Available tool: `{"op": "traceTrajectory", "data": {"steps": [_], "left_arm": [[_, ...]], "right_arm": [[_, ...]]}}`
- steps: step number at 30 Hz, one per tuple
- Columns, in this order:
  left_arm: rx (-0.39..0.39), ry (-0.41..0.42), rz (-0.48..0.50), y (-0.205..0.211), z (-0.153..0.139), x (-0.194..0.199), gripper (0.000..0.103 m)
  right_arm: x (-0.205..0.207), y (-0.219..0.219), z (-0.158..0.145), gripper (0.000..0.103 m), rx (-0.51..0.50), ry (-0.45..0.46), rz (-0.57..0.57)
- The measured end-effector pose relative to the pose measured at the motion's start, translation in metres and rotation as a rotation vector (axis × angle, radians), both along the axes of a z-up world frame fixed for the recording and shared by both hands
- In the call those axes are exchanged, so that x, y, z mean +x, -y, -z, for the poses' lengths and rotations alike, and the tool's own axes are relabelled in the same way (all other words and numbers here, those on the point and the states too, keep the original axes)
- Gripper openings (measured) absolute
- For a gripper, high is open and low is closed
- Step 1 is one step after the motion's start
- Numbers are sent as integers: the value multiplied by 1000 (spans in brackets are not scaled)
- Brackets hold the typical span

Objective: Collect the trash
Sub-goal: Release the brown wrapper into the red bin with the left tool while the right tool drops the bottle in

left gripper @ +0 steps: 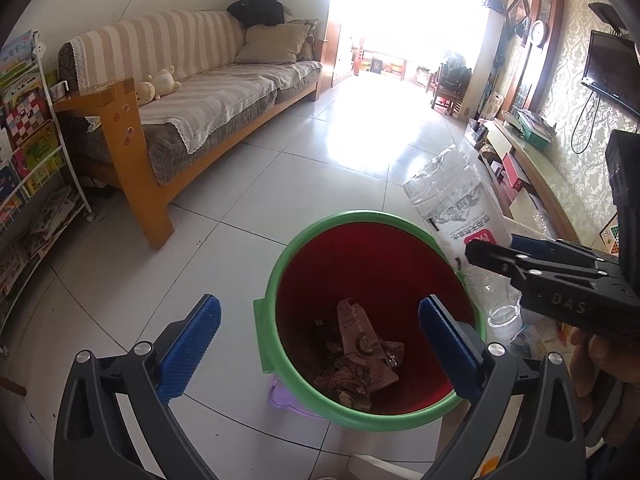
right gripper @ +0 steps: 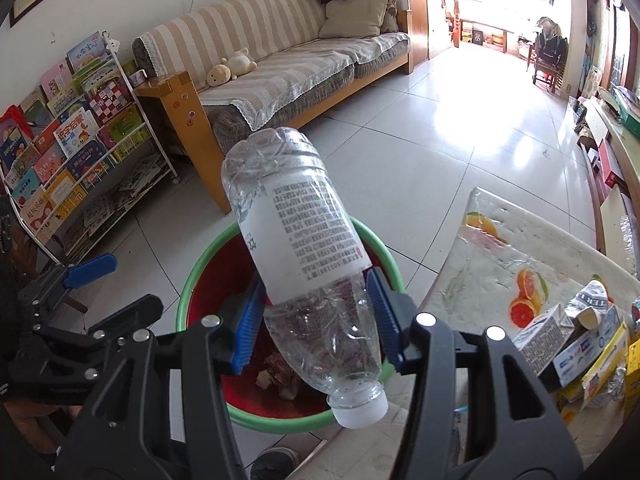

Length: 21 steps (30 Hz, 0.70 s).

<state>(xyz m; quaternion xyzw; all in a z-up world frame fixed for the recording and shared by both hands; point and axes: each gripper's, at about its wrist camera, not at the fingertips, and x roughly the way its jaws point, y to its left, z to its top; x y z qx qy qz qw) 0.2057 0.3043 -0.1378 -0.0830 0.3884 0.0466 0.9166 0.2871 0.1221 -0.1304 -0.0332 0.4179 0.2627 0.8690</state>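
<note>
Your right gripper (right gripper: 316,320) pinches a clear, crumpled plastic water bottle with a white printed label and white cap (right gripper: 304,256), blue pads pressed on its lower body just under the label; the bottle tilts, base up and away from you, cap toward the camera. It hangs directly over the round bin with a green rim and red inside (right gripper: 200,264), not yet released. Your left gripper (left gripper: 320,336) is spread to its full width with nothing between the pads, poised above the same bin's mouth; through that view you can see crumpled brown paper and torn wrappers (left gripper: 360,356) already lying on the bin's floor. So part of the job reads as done: some rubbish is in, and the bottle is one drop away. What is left sits on the table with the fruit-print plastic cover (right gripper: 500,256) just beside the bin: a heap of small cartons, a crushed paper cup and yellow packets (right gripper: 580,344) near the table's right edge. You will likely need several more trips for these. Whether other litter lies elsewhere on the white tiled floor (left gripper: 312,184) cannot be told; the visible stretch toward the striped sofa (left gripper: 192,76) looks free of it. Watch the drop: the bottle's base leans toward the rim's far side.
</note>
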Motion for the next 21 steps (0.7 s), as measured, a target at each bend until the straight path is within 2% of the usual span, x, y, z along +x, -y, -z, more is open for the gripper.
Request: {"op": "traceTrajectory", "data": {"steps": [10,16,21], "left_arm": [[-10,19,-17,-15,-3,-10,95],[-20,19,-19,-15,-4,-11,95],[-18,18,-7,-5,-8,-14,95]], "right_arm": [[2,-31,28,52,-46,-28,-22],[1,-27,18,83,-20,-2,-10],[-6,-9,3,95,-12,36,19]]}}
